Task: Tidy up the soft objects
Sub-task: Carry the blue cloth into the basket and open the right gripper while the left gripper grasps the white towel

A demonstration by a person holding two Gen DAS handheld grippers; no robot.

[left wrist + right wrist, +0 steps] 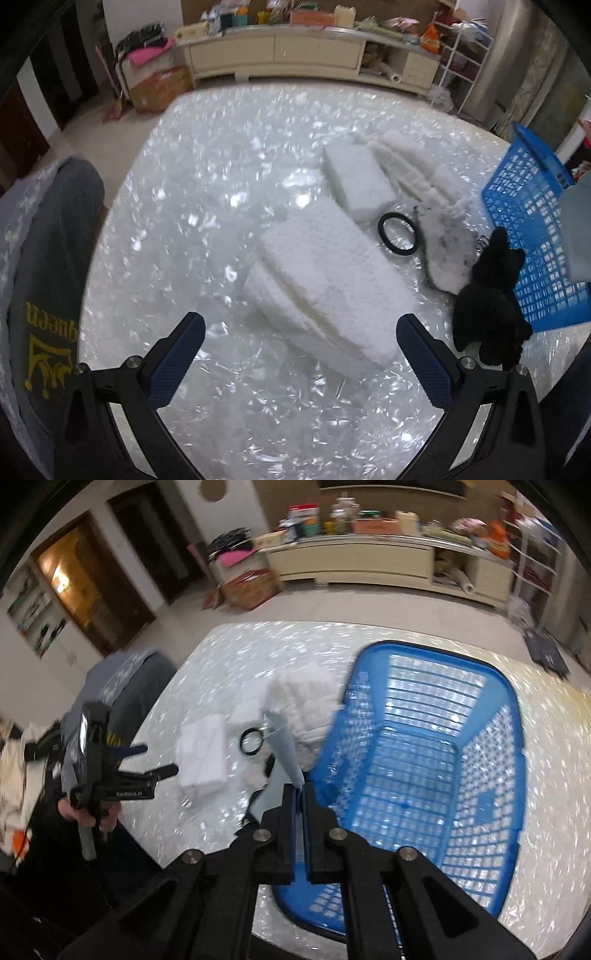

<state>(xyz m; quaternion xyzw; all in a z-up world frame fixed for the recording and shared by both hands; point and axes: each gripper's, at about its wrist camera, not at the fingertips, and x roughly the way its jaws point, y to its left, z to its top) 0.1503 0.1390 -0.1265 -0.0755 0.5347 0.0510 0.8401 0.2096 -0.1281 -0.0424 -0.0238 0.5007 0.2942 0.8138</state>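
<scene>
Pale blue-grey cloth (282,746) hangs pinched between my right jaws, which are pressed together on its lower end; it rises from the right gripper (300,794) toward the upper left of the right wrist view as a long, narrow strip, its axis leaning away from the blue basket (513,716). The basket sits immediately right of the jaws in that view, its open mouth empty and facing up, so I judge the coming move to be a short carry rightward over the near rim before letting go.

My left gripper (301,354) is spread wide and holds nothing. Just ahead of it, in the centre of the left wrist view, lies the folded white towel (328,280) on the shiny surface (184,206), its long axis running from upper left to lower right, slanted across the gap between the jaws. A black plush toy (487,306) lies at the right, touching the basket's wall, nearer the right jaw tip.
</scene>
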